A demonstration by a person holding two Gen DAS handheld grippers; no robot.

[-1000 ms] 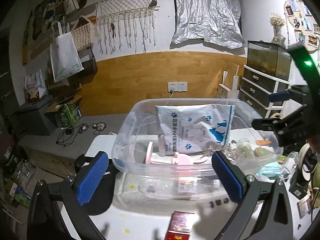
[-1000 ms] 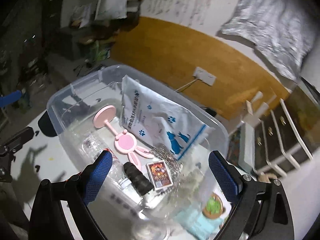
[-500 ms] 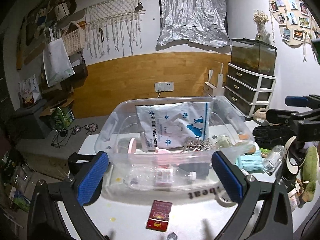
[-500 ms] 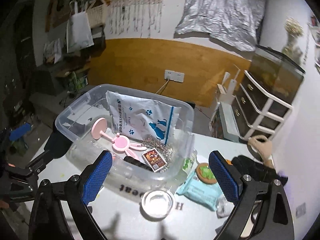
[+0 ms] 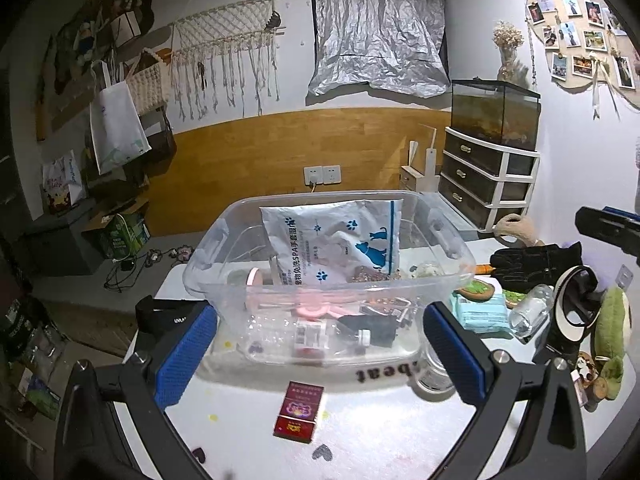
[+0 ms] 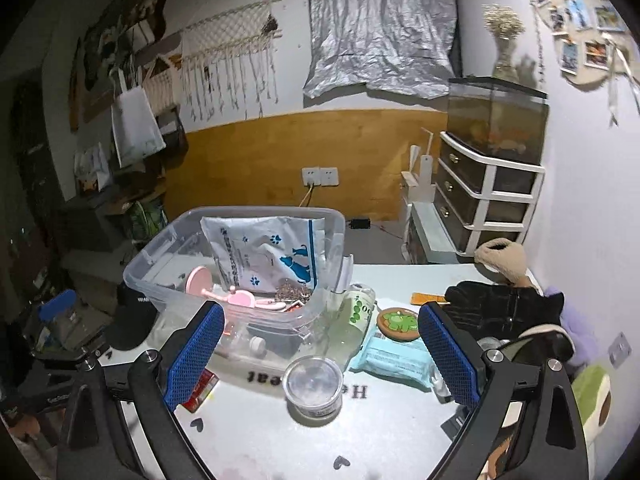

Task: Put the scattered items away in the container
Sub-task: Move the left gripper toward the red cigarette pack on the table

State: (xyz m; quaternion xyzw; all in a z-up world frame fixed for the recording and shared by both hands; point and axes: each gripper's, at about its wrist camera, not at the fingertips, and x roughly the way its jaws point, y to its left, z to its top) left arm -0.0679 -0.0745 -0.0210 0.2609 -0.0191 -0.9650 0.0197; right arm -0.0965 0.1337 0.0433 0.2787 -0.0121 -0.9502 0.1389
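Left gripper (image 5: 320, 354) spread wide and empty, poised over the white table (image 5: 380, 432) just short of a red cigarette pack (image 5: 299, 412) lying flat near the front edge. Right gripper (image 6: 322, 358) likewise splayed, nothing between the blue pads (image 6: 196, 356), hovering above a small clear plastic cup (image 6: 313, 388) standing upright on the table. Behind both, the clear plastic bin (image 5: 328, 280), already loaded: a white pet-wipes pouch (image 5: 332, 240) propped against the back wall, a pink rabbit-shaped stand (image 6: 228, 292), a clear bottle (image 5: 304, 334) lying on its side, a dark pouch (image 5: 372, 326). Outside the bin, to its right: a teal wipes pack (image 6: 394, 356), a round green-topped coaster (image 6: 399, 322), black gloves (image 6: 500, 308), a green plush toy (image 5: 614, 328). On the left, a black cap (image 5: 172, 316) beside the bin.
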